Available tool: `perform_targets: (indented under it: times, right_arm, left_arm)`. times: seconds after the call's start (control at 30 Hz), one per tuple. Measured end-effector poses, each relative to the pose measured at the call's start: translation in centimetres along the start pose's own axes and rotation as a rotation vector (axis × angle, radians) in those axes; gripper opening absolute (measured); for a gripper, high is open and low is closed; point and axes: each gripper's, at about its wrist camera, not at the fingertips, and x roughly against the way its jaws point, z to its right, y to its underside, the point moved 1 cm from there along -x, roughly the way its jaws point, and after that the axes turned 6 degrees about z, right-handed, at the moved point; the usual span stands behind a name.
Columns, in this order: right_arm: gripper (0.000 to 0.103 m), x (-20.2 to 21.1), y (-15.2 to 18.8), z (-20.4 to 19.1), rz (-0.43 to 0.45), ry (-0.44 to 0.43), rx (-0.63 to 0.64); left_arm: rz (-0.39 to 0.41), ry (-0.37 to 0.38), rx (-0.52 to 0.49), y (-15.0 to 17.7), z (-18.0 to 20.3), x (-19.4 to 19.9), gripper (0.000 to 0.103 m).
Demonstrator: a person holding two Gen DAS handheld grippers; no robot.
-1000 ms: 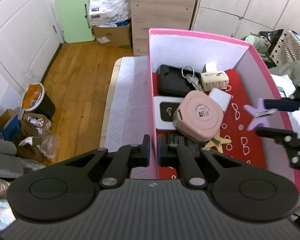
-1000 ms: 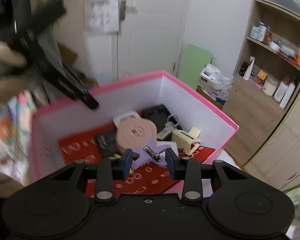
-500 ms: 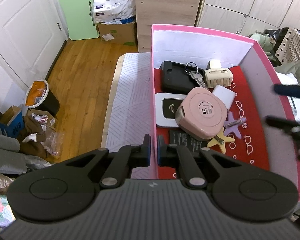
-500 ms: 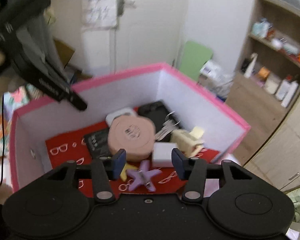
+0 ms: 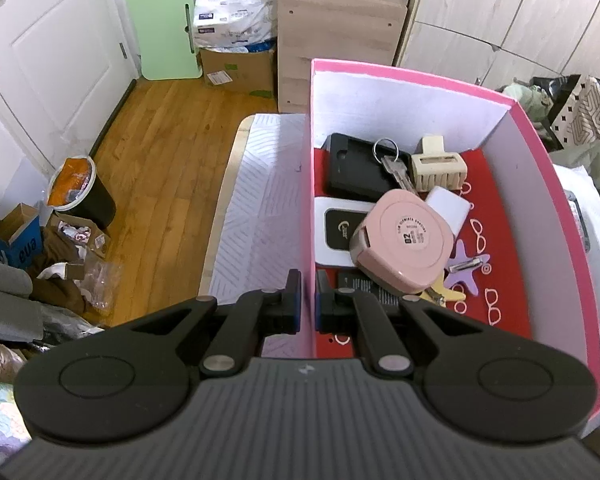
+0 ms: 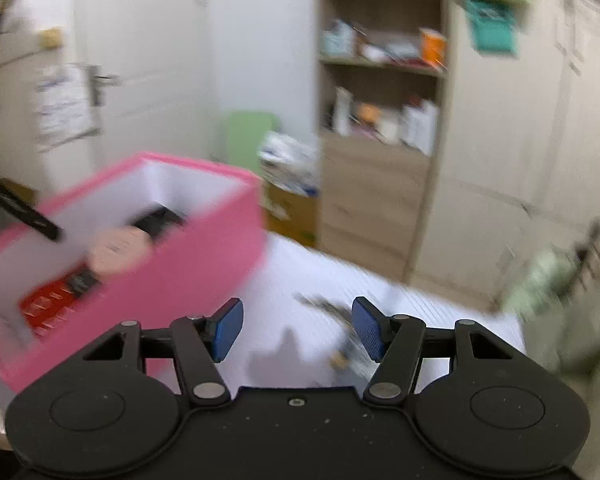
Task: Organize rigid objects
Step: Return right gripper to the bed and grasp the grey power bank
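Note:
A pink box [image 5: 412,74] with a red patterned floor stands on the bed. In it lie a pink tape measure [image 5: 404,244], a purple star clip [image 5: 466,264], a yellow star clip [image 5: 446,292], keys [image 5: 392,160], a beige hair claw [image 5: 438,168] and a black case [image 5: 352,168]. My left gripper [image 5: 308,306] is shut on the box's left wall. My right gripper [image 6: 298,328] hangs outside the pink box [image 6: 172,272], over the white bed cover to its right. Its jaws are opening with nothing between them. The right wrist view is blurred.
Small blurred objects [image 6: 332,308] lie on the bed cover [image 6: 380,292] ahead of the right gripper. A wooden shelf unit [image 5: 336,36], cardboard boxes [image 5: 236,68], a green board [image 5: 164,28] and a bin [image 5: 80,192] stand on the wood floor at left.
The right gripper let go of the purple star clip, which now lies in the box. It then drew out of the box and swung right over the bed, jaws widening. The left gripper stayed put.

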Motion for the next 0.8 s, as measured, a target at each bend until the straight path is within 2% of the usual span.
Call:
perform_targets:
  times: [0.17, 0.33, 0.5, 0.67, 0.8]
  right_arm:
    - [0.066, -1.4, 2.6, 2.3, -0.054, 0.111, -0.111]
    - [0.07, -3.6, 3.5, 2.5, -0.059, 0.173, -0.149]
    - [0.07, -5.4, 3.2, 2.6, -0.082, 0.152, -0.153]
    - [0.07, -6.9, 3.7, 2.5, -0.138, 0.187, -0.113]
    - [0.065, -5.8, 3.9, 3.6, -0.146, 0.168, -0.134]
  left_arm:
    - [0.013, -0.003, -0.002, -0.3, 0.0, 0.3, 0.006]
    - [0.0, -0.002, 0.004, -0.3, 0.0, 0.1, 0.006]
    - [-0.001, 0.001, 0.007, -0.3, 0.0, 0.1, 0.006]
    - [-0.002, 0.004, 0.006, -0.3, 0.0, 0.0, 0.006]
    - [-0.002, 0.007, 0.006, -0.3, 0.0, 0.0, 0.006]
